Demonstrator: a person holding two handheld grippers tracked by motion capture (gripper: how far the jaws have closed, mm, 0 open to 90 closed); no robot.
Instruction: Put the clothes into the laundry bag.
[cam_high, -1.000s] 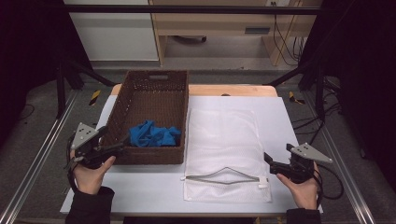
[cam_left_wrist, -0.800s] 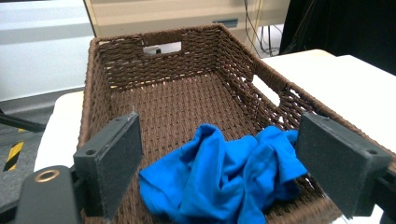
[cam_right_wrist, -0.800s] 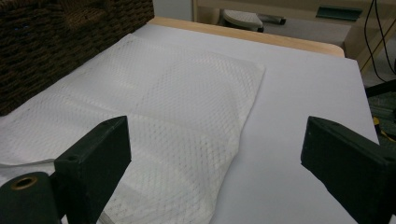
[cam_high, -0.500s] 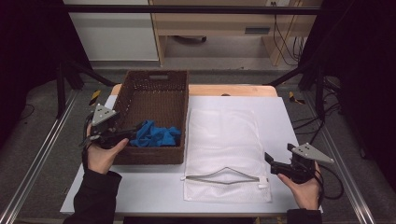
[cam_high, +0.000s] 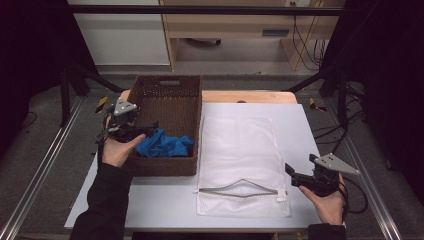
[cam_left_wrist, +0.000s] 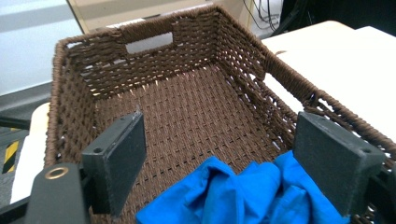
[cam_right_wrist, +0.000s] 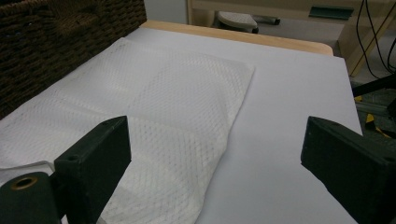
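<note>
I hold my left gripper (cam_high: 150, 124) wide open and empty over the blue cloth (cam_left_wrist: 243, 196) in the wicker basket (cam_high: 170, 82), my open right gripper (cam_high: 291, 175) idle beside the mesh bag (cam_high: 240, 150), so lowering and pinching seems next.

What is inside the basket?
A crumpled blue cloth lies at the near end of the basket; the rest of its floor is bare. Whatever lies under the cloth is hidden.

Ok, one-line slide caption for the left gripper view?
Open left gripper poised over the blue cloth inside the brown wicker basket.
</note>
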